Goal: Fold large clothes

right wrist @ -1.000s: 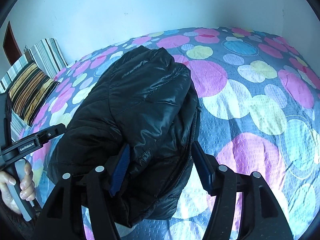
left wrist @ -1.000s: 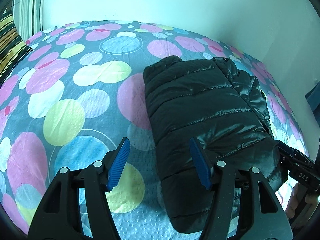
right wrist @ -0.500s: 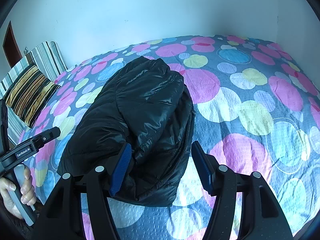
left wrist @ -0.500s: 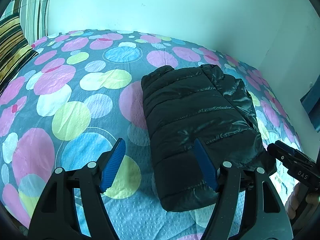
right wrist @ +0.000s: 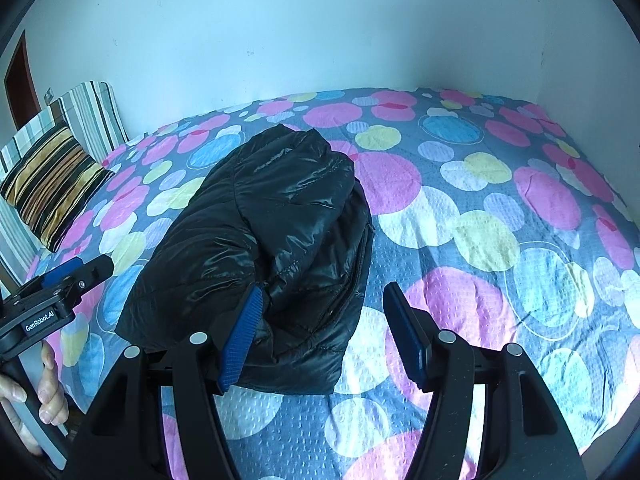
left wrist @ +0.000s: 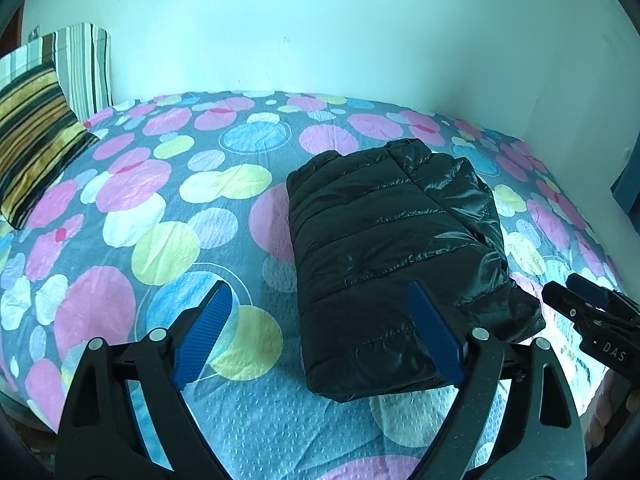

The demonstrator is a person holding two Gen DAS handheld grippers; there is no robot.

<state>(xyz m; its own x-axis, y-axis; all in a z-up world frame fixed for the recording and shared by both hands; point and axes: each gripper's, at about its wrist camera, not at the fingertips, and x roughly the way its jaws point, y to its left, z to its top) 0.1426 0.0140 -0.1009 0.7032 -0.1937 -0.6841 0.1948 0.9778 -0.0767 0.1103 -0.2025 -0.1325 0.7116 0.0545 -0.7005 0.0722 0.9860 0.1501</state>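
Jacket (left wrist: 384,248): black quilted puffer, lying on the bedspread (left wrist: 132,208) right of the bed's middle in the left wrist view, its near end close to the near edge of the bed.
Fold state: gathered into 1 compact, roughly rectangular bundle with layers stacked; no sleeve shows spread out flat.
Loose ends: in the right wrist view the right side is bulkier, with a zip edge and rounded folds overhanging the lower layer.
Progress, judged: folding looks finished or nearly so; what may remain is squaring up that uneven side or moving the bundle away.
Left gripper (left wrist: 320,332): jaws spreading wider, nothing between the pads; it sits near of the jacket, its right finger (left wrist: 432,332) in front of the jacket's near left corner, with no grip on the fabric.
Right gripper (right wrist: 324,340): jaws opening, pads not pressing anything; the jacket's near right corner shows behind the gap, while the left finger (right wrist: 244,336) overlaps the fabric in the picture and contact cannot be told.
Person: a hand (right wrist: 36,396) on the left gripper's handle at the left edge of the right wrist view.
Surroundings: 2 striped pillows, 1 brown-gold (left wrist: 32,140) and 1 grey-striped (left wrist: 82,68), at the far left against the pale wall (left wrist: 320,32).
Obstructions: none around the jacket; the bedspread around it is bare.
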